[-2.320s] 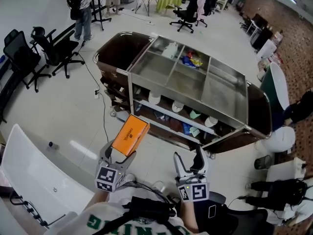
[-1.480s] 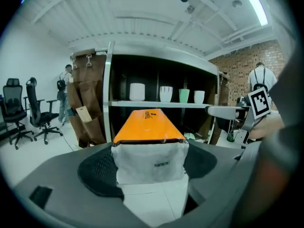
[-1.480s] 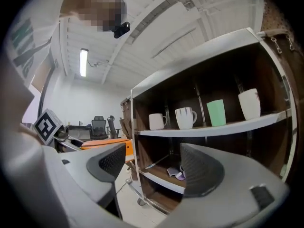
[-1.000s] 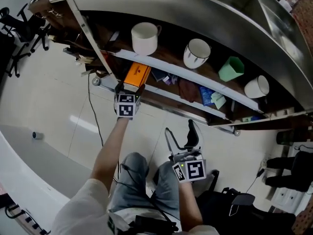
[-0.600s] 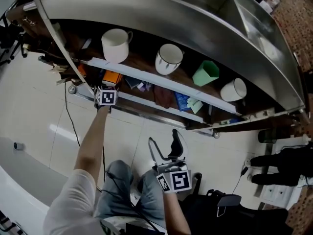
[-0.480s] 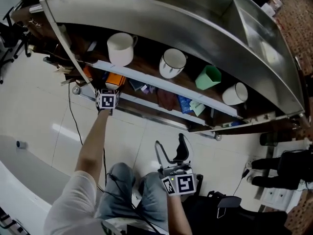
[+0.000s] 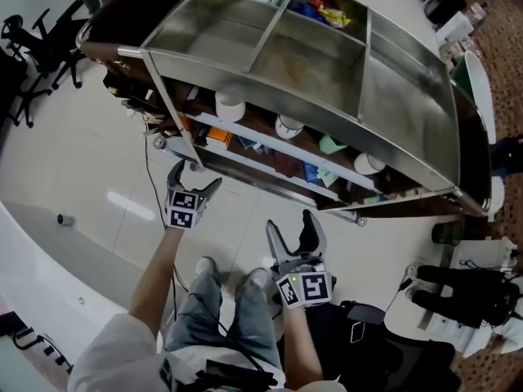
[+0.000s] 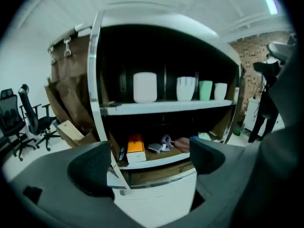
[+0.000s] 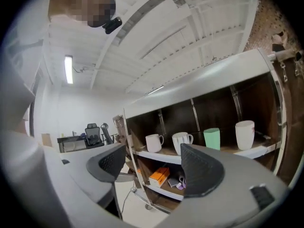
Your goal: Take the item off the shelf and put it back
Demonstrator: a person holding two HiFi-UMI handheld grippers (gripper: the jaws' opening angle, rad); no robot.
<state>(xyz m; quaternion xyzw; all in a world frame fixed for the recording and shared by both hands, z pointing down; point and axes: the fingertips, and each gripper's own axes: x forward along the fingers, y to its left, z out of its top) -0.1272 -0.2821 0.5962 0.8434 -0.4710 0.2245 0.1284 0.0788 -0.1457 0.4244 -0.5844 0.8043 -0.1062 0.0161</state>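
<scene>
The orange box [image 8: 136,148] lies flat on the lower shelf [image 8: 156,161] of the steel cart [image 7: 392,96], towards the left end, just inside the corner post [image 8: 95,80], with nothing gripping it; to its right on the same shelf sits a small clutter of items [image 8: 164,144] that I can't make out. On the shelf above it stands a row of cups: a white mug [image 8: 145,87] over the box, more white ones further along, and a green cup [image 8: 205,90] among them. The left gripper [image 7: 194,178] is held out in front of that corner of the cart, clear of it and over the floor; its jaws have just been opening and now stand spread wide with nothing between them, the box showing far beyond the gap. The right gripper [image 7: 292,233] is closer to the person's body, above their feet, pointed at the cart, its jaws also parted and empty. The cart's top tray is split into compartments, one holding bright snack packets [image 7: 327,13]. Black office chairs [image 7: 49,43] stand off beyond the cart's left end
</scene>
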